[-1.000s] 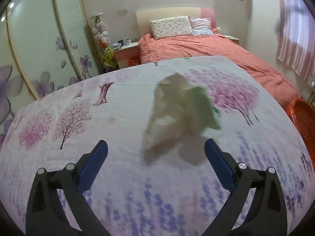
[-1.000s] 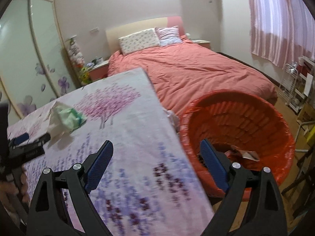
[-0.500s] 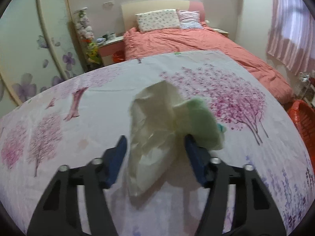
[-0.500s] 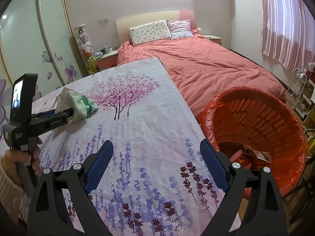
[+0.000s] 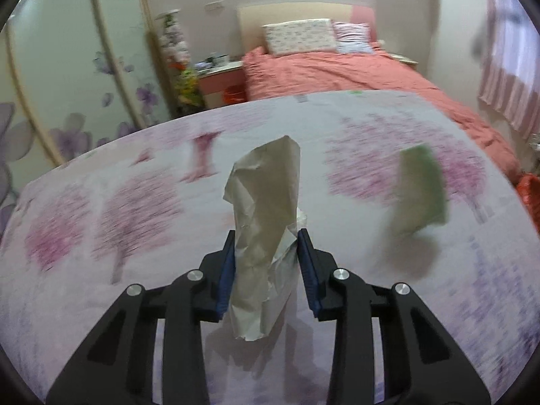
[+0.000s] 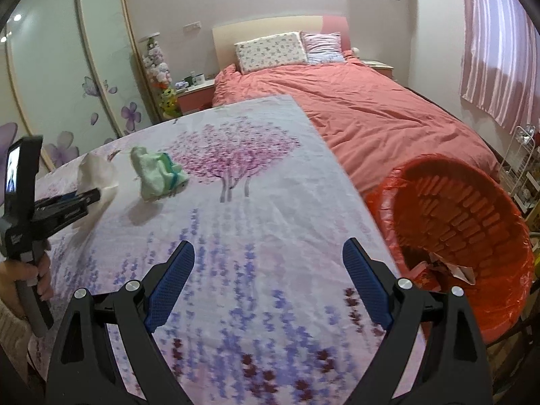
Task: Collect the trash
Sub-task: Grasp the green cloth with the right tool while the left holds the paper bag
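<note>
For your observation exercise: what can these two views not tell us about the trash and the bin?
- Green trash: motion-blurred in the left wrist view; its material is unclear.
- Red bin: its near wall hides part of the floor, so its full contents are unknown.
- Crumpled paper: the left gripper covers its pinched middle.

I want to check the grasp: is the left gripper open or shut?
Shut: the left gripper pinches the crumpled paper between both pads.
</note>
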